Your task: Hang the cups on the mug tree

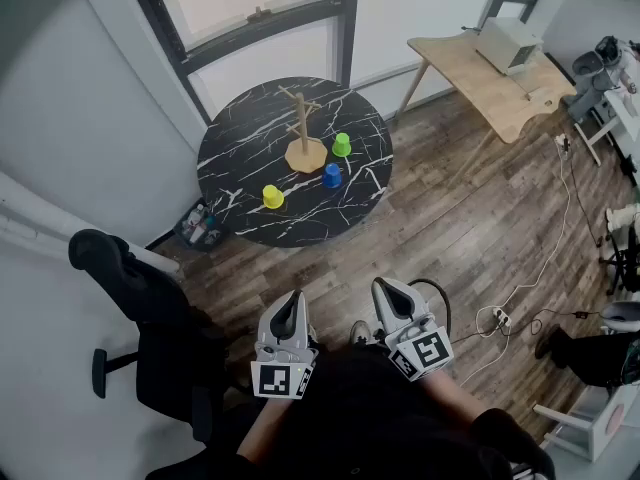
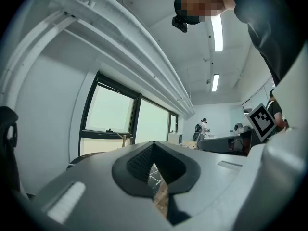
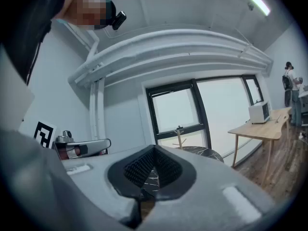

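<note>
1. A round black marble table (image 1: 240, 158) stands by the window on the wood floor (image 1: 450, 228), well apart from the person, and carries everything the task needs.
2. A black office chair (image 1: 130, 278) sits at the person's left, between the person and the wall, clear of the straight path to the table.
3. The wooden mug tree (image 1: 303, 128) stands upright near the table's middle, a little toward the window edge. Every branch that shows is bare.
4. The left gripper (image 1: 288, 313) and the right gripper (image 1: 392, 303) are held side by side close to the person's body, pointed toward the table. In the left gripper view the jaws of the left gripper (image 2: 155, 165) are clenched together on nothing. The right gripper view shows the same of the right gripper (image 3: 153, 170), its ribbed pads (image 3: 139, 167) meeting with only the far-off table seen past them.
5. Three cups rest upside down on the table:
   - The green cup (image 1: 342, 145) stands just beside the tree's base, on the right.
   - The blue cup (image 1: 332, 175) sits next to the base on the near side, close to the green one.
   - The yellow cup (image 1: 272, 197) stands apart, toward the table's near edge.
6. By this showing the task has not begun. No cup is hung, none is lifted, and all three remain to be fetched and hooked, after the person closes the gap to the table.
</note>
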`<state>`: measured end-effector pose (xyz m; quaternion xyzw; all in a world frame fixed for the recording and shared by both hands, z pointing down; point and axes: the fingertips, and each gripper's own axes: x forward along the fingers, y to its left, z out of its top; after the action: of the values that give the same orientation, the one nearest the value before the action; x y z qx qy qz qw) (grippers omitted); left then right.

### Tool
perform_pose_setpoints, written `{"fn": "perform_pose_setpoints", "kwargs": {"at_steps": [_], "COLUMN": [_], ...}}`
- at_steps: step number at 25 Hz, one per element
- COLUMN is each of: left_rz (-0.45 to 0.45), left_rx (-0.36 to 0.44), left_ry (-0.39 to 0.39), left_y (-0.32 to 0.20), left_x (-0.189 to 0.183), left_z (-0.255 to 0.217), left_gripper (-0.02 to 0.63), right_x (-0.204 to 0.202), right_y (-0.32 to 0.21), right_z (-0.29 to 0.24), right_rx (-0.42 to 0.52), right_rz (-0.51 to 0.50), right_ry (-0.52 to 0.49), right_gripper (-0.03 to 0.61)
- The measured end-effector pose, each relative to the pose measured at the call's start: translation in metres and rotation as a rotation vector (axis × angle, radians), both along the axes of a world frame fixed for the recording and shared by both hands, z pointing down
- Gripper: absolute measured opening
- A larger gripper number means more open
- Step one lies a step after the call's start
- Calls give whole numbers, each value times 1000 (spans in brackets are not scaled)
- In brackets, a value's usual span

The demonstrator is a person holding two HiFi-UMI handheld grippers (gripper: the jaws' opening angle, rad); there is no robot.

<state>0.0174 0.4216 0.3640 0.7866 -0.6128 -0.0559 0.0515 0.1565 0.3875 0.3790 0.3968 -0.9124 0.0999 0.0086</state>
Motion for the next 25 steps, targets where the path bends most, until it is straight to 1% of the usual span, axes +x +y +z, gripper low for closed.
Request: {"fn": "perform_pose_setpoints", "kwargs": {"at_steps": [9, 13, 17, 25], "left_rz": [-3, 1, 3, -14], "left_rx": [-7, -1, -6, -24], "left_ry": [-3, -15, -17, -52], "left_y": [1, -1, -4, -14], "left_x": [7, 16, 29, 63], "left_z": [3, 0, 1, 7], "left_gripper": [0, 0, 0, 2], "right_x": [6, 13, 21, 50], "right_y": [2, 2, 1, -11], "right_z": [-2, -6, -4, 5], "right_rx": [8, 8, 19, 5], "right_rz": [-2, -18, -34, -60], "right_ry": [-7, -48, -30, -41], "right_gripper": [-2, 0, 0, 0]}}
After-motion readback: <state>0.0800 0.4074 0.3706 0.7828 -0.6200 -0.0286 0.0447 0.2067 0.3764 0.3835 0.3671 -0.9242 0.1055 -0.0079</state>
